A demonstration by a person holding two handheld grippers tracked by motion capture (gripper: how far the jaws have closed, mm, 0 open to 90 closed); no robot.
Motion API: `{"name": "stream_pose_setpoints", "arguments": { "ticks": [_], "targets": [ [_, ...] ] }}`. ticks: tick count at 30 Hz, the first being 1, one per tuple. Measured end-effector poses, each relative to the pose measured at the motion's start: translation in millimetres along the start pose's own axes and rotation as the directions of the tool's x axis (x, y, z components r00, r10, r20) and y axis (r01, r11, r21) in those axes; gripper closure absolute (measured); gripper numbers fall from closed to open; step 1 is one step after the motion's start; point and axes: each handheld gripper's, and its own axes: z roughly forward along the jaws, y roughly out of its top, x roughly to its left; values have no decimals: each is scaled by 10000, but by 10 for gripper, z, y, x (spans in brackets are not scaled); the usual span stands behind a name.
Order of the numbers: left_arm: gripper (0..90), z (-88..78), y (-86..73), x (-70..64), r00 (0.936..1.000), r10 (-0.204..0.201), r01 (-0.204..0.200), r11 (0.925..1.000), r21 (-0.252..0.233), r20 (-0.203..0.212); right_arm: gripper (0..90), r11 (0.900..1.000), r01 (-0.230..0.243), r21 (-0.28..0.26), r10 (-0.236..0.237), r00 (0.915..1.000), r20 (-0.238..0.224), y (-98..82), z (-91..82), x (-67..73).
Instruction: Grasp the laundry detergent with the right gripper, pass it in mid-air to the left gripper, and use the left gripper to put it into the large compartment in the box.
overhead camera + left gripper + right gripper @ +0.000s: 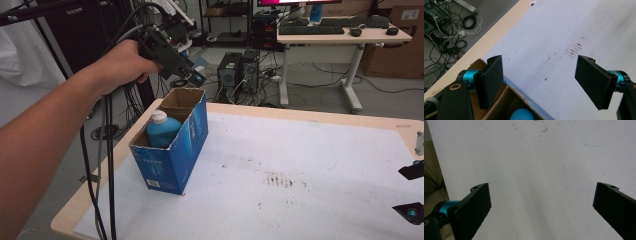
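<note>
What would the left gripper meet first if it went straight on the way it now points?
Probably the open blue cardboard box just below it. The left gripper, jaws open and empty, aims down past the box's far rim, so it might instead reach the white table mat; depth is unclear.

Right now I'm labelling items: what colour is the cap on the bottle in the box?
White cap, clearest in the high view.

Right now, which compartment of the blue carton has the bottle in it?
The near one. The blue bottle with the white cap stands in the half of the blue carton closest to the person; the far compartment, below the left claw, looks empty.
</note>
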Motion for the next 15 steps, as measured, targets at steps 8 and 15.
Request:
{"name": "stream_pose_setpoints", "arguments": {
  "ticks": [8,15],
  "targets": [
    [17,194,100,-109,9964,434,-473,9975,526,723,8,9995,-32,-299,35,9999,120,-1,-49,13],
    [16,341,191,-243,9865,982,-1078,9918,680,1310,8,9994,51,-344,-46,9999,144,16,-43,20]
  ]
}}
